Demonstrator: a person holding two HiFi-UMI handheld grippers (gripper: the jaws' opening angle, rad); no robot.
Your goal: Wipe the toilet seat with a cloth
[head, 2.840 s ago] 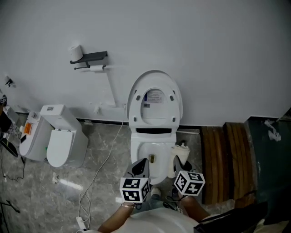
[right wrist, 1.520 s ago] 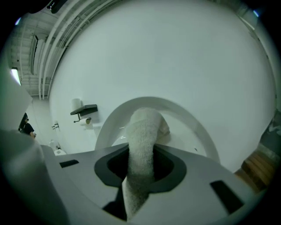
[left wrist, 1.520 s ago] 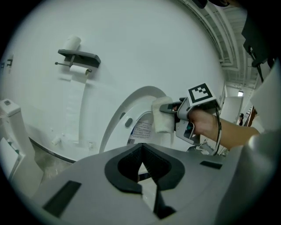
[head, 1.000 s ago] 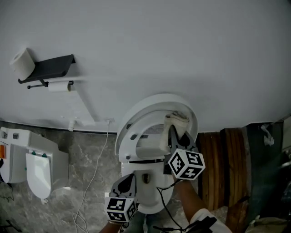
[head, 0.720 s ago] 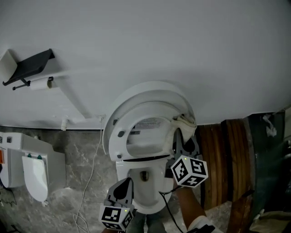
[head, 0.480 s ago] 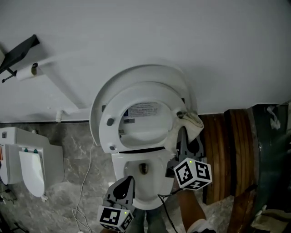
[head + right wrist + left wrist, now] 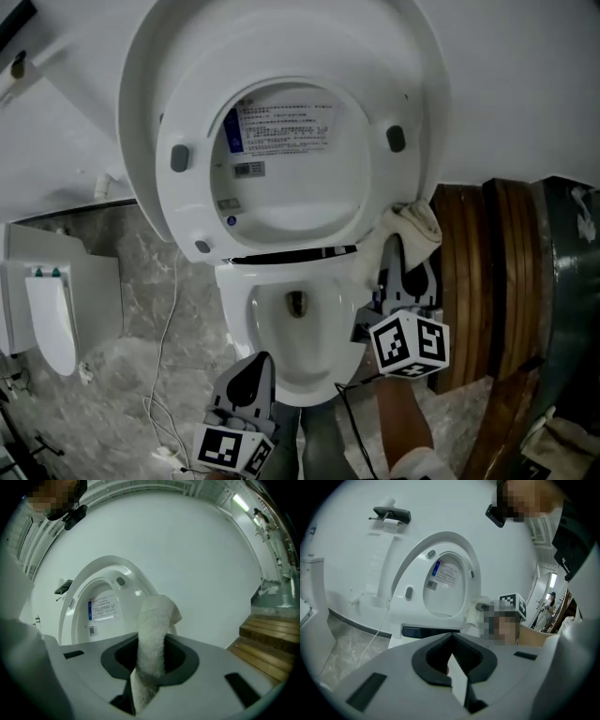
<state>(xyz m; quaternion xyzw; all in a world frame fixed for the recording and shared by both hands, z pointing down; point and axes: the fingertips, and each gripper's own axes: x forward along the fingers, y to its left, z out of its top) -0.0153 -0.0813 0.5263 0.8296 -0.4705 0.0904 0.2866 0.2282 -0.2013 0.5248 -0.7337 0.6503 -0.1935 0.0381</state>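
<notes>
Head view: a crumpled off-white cloth point(image 7: 412, 230) lies against the right edge of the raised toilet seat point(image 7: 187, 206), pinched in the right gripper point(image 7: 405, 258); the bowl point(image 7: 309, 375) below looks empty, perhaps wet; the left gripper point(image 7: 251, 373) hangs by its front rim. Left gripper view: jaws together on nothing. Right gripper view: jaws clamped on the fluffy cloth.

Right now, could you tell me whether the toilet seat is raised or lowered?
Raised: the toilet seat stands up against the lid, bumpers facing out, leaving the bowl rim bare.
</notes>
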